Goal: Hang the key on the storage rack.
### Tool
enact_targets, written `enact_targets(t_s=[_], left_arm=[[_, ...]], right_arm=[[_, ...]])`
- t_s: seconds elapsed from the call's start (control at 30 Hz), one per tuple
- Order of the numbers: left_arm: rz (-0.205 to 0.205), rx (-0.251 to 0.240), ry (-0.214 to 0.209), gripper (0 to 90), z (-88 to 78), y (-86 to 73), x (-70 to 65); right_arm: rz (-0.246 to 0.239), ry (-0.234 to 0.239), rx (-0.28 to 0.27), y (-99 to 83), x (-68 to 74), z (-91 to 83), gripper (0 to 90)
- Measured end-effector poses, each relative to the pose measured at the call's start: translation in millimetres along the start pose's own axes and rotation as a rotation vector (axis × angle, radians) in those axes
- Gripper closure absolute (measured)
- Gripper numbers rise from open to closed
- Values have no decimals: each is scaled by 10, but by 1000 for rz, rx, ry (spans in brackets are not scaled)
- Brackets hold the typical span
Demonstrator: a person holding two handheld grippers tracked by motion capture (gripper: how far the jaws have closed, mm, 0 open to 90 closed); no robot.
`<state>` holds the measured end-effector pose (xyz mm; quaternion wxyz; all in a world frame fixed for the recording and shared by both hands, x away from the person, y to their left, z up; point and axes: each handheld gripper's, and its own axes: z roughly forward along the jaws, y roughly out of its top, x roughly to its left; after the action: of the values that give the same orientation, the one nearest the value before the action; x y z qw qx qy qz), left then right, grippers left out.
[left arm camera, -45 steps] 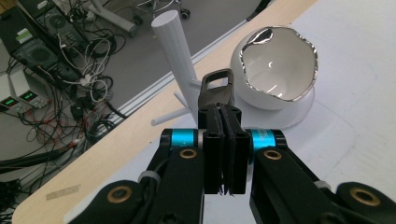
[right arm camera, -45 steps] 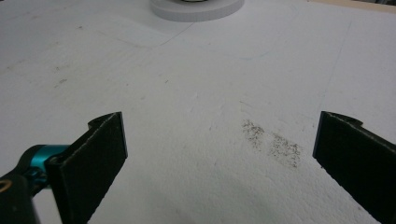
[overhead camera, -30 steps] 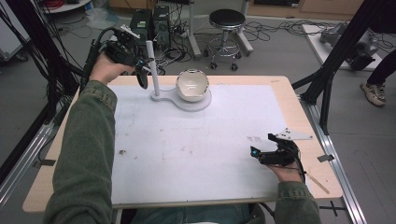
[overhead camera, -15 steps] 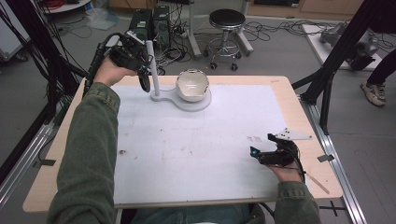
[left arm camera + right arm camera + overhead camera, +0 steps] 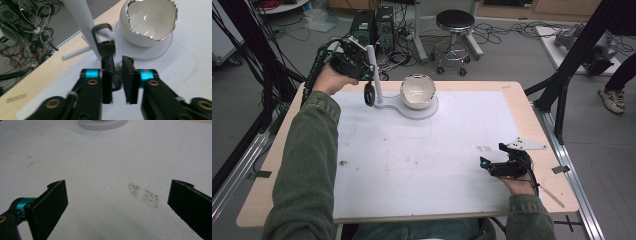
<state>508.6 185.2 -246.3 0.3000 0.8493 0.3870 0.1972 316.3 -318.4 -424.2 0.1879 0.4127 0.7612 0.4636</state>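
Observation:
A white stand sits at the table's far middle, with an upright post and thin pegs. A white cup with a jagged rim lies on the stand's base, seen also as the white cup. A black cup hangs by its handle from a peg beside the post. My left gripper is at that black cup. Its jaws have just been opening, and a narrow gap shows with the cup's dark wall between them. My right gripper rests at the front right, open wide over the bare mat.
A white mat covers most of the wooden table. It has a grey smudge ahead of the right jaws. Behind the table are a stool, computer towers and floor cables. Black frame legs stand at the right.
The left hand has shifted slightly by the post, and the black cup hangs a touch lower beside it. The right gripper has not moved.

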Motion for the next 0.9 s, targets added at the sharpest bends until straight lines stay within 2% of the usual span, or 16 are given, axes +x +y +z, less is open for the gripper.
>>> enact_targets(t_s=[0.07, 0.1, 0.17, 0.23, 0.33, 0.37, 0.47, 0.5, 0.57, 0.77, 0.9], left_arm=[[-18, -7, -3, 745, -29, 6, 9], [-37, -7, -18, 724, -31, 1, 20], [-64, 15, -54, 609, -18, -16, 39], [-63, 34, -56, 478, 0, -36, 36], [-57, 36, -68, 302, 12, -58, 19], [-57, 37, -79, 241, 16, -67, 6], [-58, 56, -149, 70, 45, -102, -37], [-53, 59, -155, 26, 56, -118, -54], [-54, 49, -171, 16, 67, -153, -65], [-51, 10, -163, 16, 25, -246, -89], [-30, -17, -157, 17, -43, -305, -130]], right_arm=[[-1, 0, 1, -1, -1, 1, 19], [-2, 1, 0, -2, 0, 1, 19], [-3, 0, -1, 0, 5, -1, 19], [-9, 2, -2, 2, 2, -2, 19], [-9, 1, -3, 4, 5, -1, 19], [-7, 1, -2, 5, 8, -1, 19], [1, 6, -1, 7, 13, 1, 19], [-3, 5, 1, 6, 10, 1, 19], [-2, 4, -1, 7, 11, -1, 18], [-4, 4, -2, 12, 15, 3, 19], [-1, 5, 2, 16, 22, 5, 19]])
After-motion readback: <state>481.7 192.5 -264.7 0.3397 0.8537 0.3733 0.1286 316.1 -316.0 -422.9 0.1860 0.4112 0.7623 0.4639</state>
